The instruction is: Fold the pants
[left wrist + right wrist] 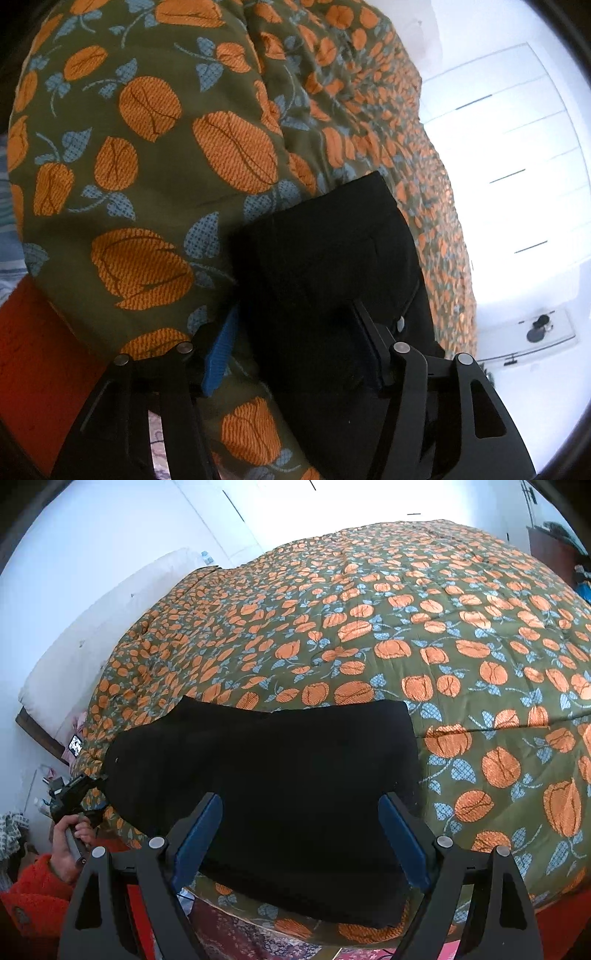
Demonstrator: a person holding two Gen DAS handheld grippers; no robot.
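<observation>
Most of both views is filled by the bed (424,635) with its pumpkin-print quilt, and on the quilt's near edge lie the black pants (266,782), already in a compact rectangle whose long axis runs left to right. Relative to the pants, the right claw (301,842) hovers just in front of their near edge with jaws apart and empty, while the left claw (295,350) sits at their left end, jaws spread about the cloth though apparently not clamped.

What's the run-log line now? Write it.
left gripper: open, straddling pants end | right gripper: open, above pants | pants: on quilt
</observation>
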